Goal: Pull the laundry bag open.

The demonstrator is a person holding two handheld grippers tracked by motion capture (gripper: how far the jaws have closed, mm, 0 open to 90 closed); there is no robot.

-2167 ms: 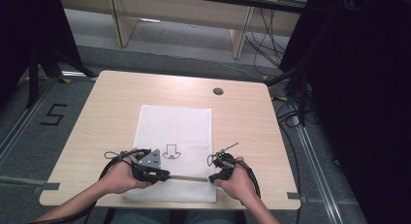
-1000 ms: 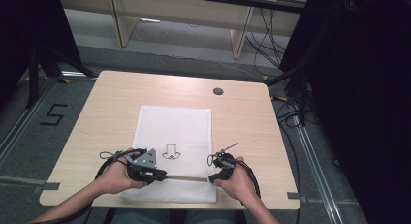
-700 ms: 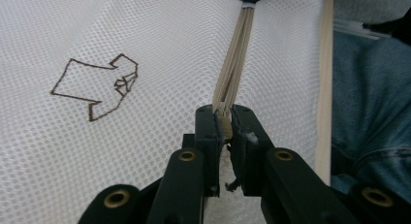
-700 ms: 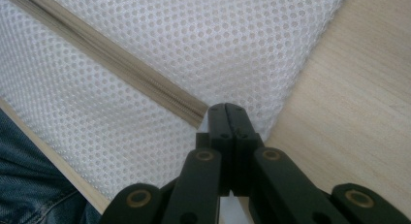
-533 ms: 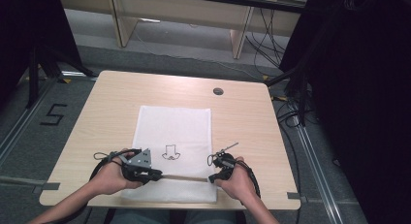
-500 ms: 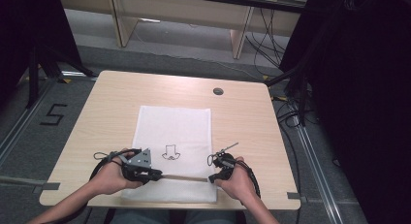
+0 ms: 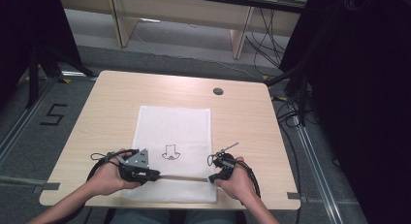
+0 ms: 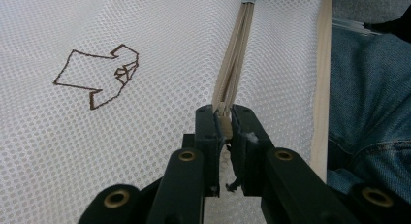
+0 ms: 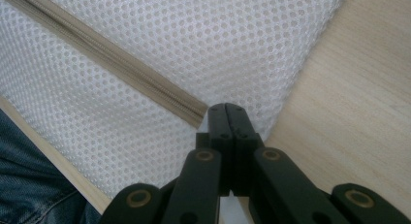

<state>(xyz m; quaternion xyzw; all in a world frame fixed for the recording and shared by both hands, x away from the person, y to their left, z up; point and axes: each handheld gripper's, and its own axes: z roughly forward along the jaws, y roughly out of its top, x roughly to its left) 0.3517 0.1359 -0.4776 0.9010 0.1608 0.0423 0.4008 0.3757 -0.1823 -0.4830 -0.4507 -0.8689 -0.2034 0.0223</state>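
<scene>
High view: white mesh bag [image 7: 174, 151] flat on wood table [image 7: 111, 103], near front edge; both grippers at its beige zipper [image 7: 181, 178], jaw detail too small.

Left gripper view: left gripper [image 8: 224, 122] clamped on zipper pull, tape bunched; brown outline print [image 8: 99, 76] visible.

Right gripper view: right gripper [image 9: 228, 118] jaws together at zipper end [image 9: 196, 115]; whether mesh is pinched is hidden.

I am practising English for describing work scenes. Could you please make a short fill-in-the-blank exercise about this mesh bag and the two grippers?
1. The white mesh bag lies on a ____ table.
2. The left gripper is shut on the beige ____.
3. The right gripper has its jaws ____.

Missing words: wooden; zipper; shut
</scene>
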